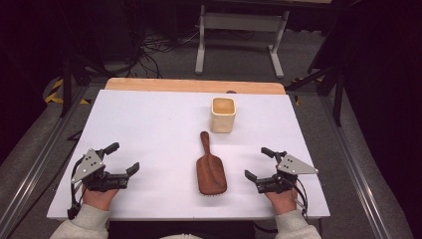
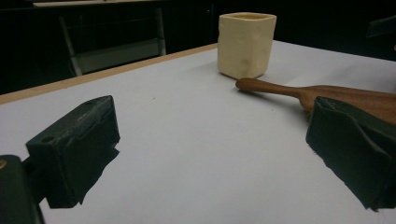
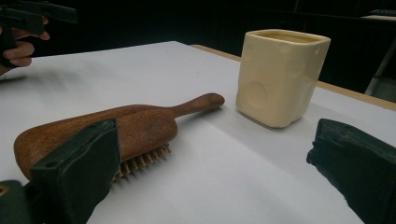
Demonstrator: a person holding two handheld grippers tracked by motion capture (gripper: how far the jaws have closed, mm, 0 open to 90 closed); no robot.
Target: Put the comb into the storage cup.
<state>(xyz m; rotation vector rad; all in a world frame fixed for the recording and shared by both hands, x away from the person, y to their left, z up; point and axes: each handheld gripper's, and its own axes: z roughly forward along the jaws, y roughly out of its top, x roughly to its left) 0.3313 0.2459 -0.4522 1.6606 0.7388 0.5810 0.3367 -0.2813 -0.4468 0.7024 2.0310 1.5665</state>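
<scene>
left gripper (image 1: 125,158) — rested at 7 o'clock, jaws spread, nothing pinched | right gripper (image 1: 256,163) — 5 o'clock, spread, beside wooden hairbrush (image 1: 210,168) | no writing legible

surface: white table top (image 1: 149,134) w/ wood strip at far edge | on it: wooden hairbrush (image 1: 209,169) bristles down, center | cream square cup (image 1: 223,114) upright, just beyond brush handle

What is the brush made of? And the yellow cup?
The brush looks like wood: reddish-brown, smooth, faint grain, with pale peg bristles underneath. The cup seems to be glazed ceramic: creamy, slightly shiny, with dimpled sides, though it could be plastic.
</scene>
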